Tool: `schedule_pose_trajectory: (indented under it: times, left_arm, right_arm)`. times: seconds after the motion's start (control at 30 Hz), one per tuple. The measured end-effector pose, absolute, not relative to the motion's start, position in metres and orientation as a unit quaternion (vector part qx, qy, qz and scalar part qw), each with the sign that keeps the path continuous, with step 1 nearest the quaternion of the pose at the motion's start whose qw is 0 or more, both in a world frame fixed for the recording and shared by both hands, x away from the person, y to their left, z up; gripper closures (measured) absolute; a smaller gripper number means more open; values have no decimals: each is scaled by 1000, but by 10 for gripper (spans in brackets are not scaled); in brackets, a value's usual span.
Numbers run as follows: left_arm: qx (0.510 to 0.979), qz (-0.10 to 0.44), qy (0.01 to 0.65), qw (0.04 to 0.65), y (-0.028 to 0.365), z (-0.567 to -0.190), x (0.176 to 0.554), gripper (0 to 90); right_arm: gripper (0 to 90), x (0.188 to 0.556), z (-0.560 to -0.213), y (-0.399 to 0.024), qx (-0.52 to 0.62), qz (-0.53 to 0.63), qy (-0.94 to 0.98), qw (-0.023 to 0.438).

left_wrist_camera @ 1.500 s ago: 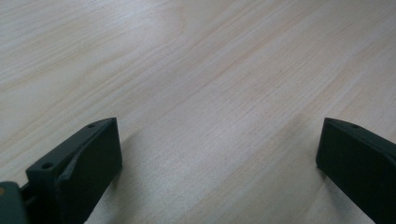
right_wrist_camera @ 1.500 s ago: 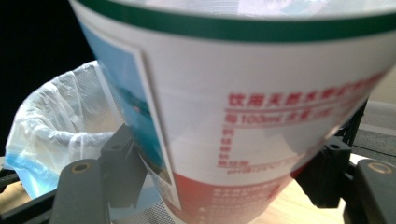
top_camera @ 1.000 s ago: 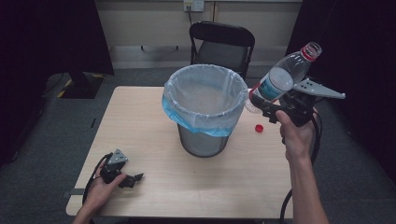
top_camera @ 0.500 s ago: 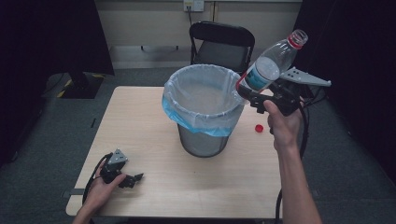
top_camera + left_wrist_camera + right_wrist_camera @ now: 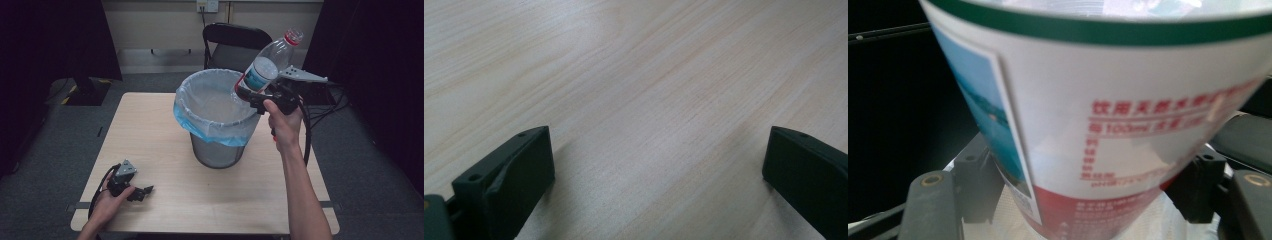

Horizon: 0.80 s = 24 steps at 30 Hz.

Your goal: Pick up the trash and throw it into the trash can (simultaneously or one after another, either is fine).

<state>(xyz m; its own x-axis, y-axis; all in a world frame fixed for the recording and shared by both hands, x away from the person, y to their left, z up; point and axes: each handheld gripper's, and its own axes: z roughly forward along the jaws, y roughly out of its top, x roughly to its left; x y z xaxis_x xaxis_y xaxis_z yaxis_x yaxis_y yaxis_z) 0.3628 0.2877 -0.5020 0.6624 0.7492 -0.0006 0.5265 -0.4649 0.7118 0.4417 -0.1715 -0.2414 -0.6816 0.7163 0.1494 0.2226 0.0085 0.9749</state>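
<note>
My right gripper point(image 5: 247, 95) is shut on the lower body of a clear plastic water bottle point(image 5: 265, 67) with a blue-and-white label and a red neck ring. The bottle tilts up to the right, its base over the right rim of the wire bin point(image 5: 200, 85). The bin is lined with a blue-tinted bag. In the right gripper view both jaws press the sides of the bottle's label point(image 5: 1108, 115), right gripper point(image 5: 1088, 187). My left gripper point(image 5: 145, 191) lies on the table near the front left corner. In the left gripper view it point(image 5: 659, 165) is open over bare wood.
The light wooden table point(image 5: 150, 130) carries the bin at its centre. A sliver of a red cap point(image 5: 273, 137) shows beside my right wrist. A black chair point(image 5: 225, 35) stands behind the table, and dark floor and cables lie to the right.
My right hand has carried the bottle leftward from beside the bin until its base is over the right rim. The left gripper has stayed where it was.
</note>
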Motion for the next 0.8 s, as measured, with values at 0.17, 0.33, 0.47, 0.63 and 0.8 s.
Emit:
schedule_pose_trajectory:
  times: [0.17,0.33,0.47,0.63,0.8]
  left_arm:
    - [841,158,379,352,288,-502,363,0]
    - [841,158,379,352,288,-502,363,0]
    - [841,158,379,352,288,-502,363,0]
    - [841,158,379,352,288,-502,363,0]
    - [841,159,379,352,288,-502,363,0]
  right_arm:
    - [272,447,-244,-165,347,611,682,204]
    - [248,451,-246,-159,350,610,681,205]
    - [253,454,-252,-152,353,595,693,204]
    - [249,454,-252,-150,349,598,692,204]
    - [212,453,-246,-150,345,603,688,210]
